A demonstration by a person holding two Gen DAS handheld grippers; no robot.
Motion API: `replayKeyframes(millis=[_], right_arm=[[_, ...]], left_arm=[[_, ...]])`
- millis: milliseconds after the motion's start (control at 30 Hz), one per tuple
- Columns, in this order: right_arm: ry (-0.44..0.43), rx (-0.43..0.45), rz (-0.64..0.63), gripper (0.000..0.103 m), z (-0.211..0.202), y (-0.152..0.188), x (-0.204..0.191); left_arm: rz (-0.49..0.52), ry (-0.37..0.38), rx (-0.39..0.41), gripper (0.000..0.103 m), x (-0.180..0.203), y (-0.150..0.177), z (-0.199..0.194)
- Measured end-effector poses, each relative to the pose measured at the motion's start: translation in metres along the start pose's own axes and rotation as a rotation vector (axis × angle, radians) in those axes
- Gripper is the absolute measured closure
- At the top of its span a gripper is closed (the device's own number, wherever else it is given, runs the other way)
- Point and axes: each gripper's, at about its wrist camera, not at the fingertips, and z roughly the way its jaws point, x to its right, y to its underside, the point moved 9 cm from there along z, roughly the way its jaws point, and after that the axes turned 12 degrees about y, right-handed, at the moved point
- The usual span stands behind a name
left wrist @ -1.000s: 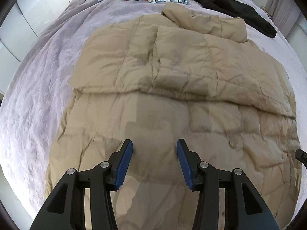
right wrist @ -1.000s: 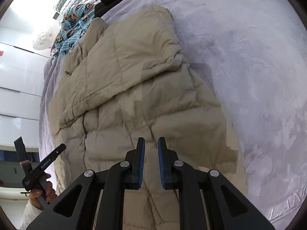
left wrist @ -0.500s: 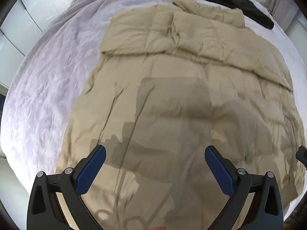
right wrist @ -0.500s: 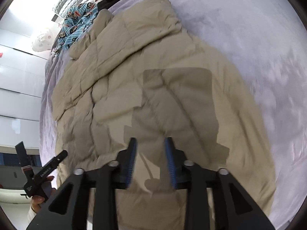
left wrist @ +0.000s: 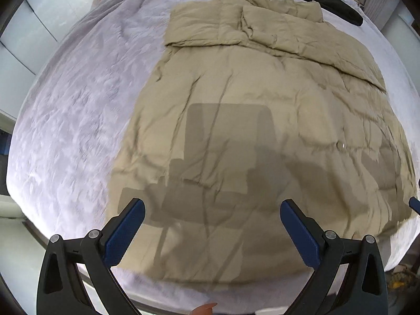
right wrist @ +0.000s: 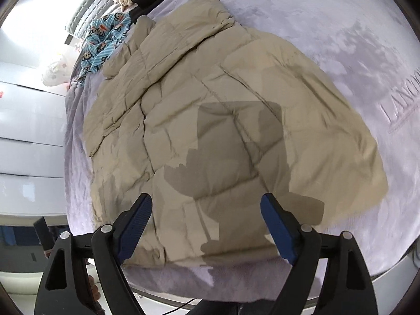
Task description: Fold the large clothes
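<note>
A lavender-covered bed [left wrist: 65, 110] carries a tan quilted coat [left wrist: 262, 110], spread flat with its sleeves folded across the chest. Above its hem, the left gripper [left wrist: 212, 219] hangs fully spread and empty; the right gripper [right wrist: 206, 214], its jaws just widened, grips nothing either.

Your left tool [left wrist: 212, 214] points steeply down, its blue pads spread wide with nothing between them. Your right tool [right wrist: 206, 211] tilts down too; its jaws have just been opening and grip nothing.
</note>
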Motion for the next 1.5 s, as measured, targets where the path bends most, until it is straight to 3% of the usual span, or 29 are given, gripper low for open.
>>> replayKeyframes(millis=[267, 400, 567, 767, 1167, 1333, 1500], right_arm=[[-0.018, -0.062, 0.055, 0.014, 0.001, 0.014, 0.014], [-0.034, -0.095, 0.065, 0.013, 0.001, 0.015, 0.022], [-0.064, -0.142, 0.115, 0.013, 0.008, 0.017, 0.035], [-0.077, -0.152, 0.172, 0.013, 0.014, 0.02, 0.052], [-0.053, -0.178, 0.328, 0.013, 0.028, 0.026, 0.103], [-0.08, -0.175, 0.383, 0.013, 0.037, 0.023, 0.109], [-0.15, -0.168, 0.45, 0.012, 0.04, 0.014, 0.105]], left_arm=[[-0.073, -0.082, -0.002, 0.0, -0.026, 0.024, -0.015], [-0.149, -0.052, -0.027, 0.0, -0.023, 0.036, -0.012], [-0.165, -0.04, -0.042, 0.0, -0.012, 0.042, -0.006], [-0.203, 0.081, -0.048, 0.0, 0.0, 0.044, 0.0], [-0.401, 0.307, -0.049, 0.0, -0.037, 0.067, 0.003], [-0.47, 0.363, -0.089, 0.0, -0.043, 0.082, 0.02], [-0.524, 0.421, -0.059, 0.0, -0.045, 0.075, 0.028]])
